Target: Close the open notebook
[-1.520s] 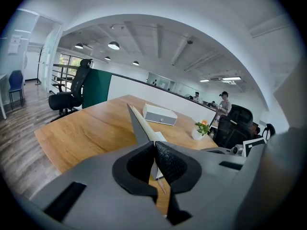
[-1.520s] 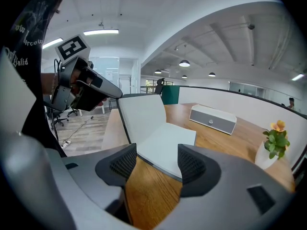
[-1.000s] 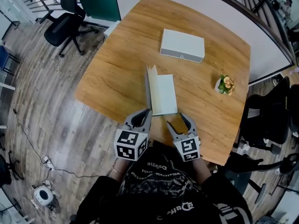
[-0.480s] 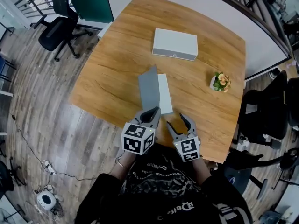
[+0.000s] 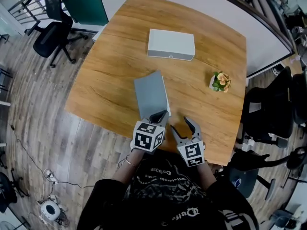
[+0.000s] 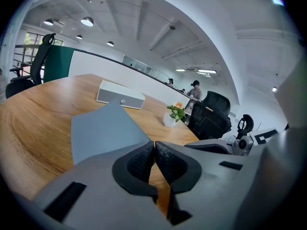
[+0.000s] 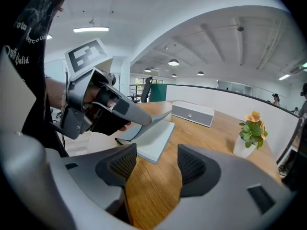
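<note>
In the head view the notebook (image 5: pixel 151 104) lies at the near middle of the wooden table (image 5: pixel 105 75), with its grey cover (image 5: pixel 148 87) swung over nearly all of it. My left gripper (image 5: pixel 160 115) sits at its near edge, and my right gripper (image 5: pixel 181 123) is just to the right, over bare wood. In the left gripper view my jaws are pressed together with nothing between them, the matte cover lying just beyond, to their left. I judge it a thin, light, card-stiff sheet that needs a push on its flat face, not a pinch. In the right gripper view my jaws stand apart and empty, and the left gripper's closed tip seems to rest on the cover, which slants above the smooth white pages (image 7: pixel 156 143). Pressing near the free edge should flatten it — though the notebook may slide on slick wood.
</note>
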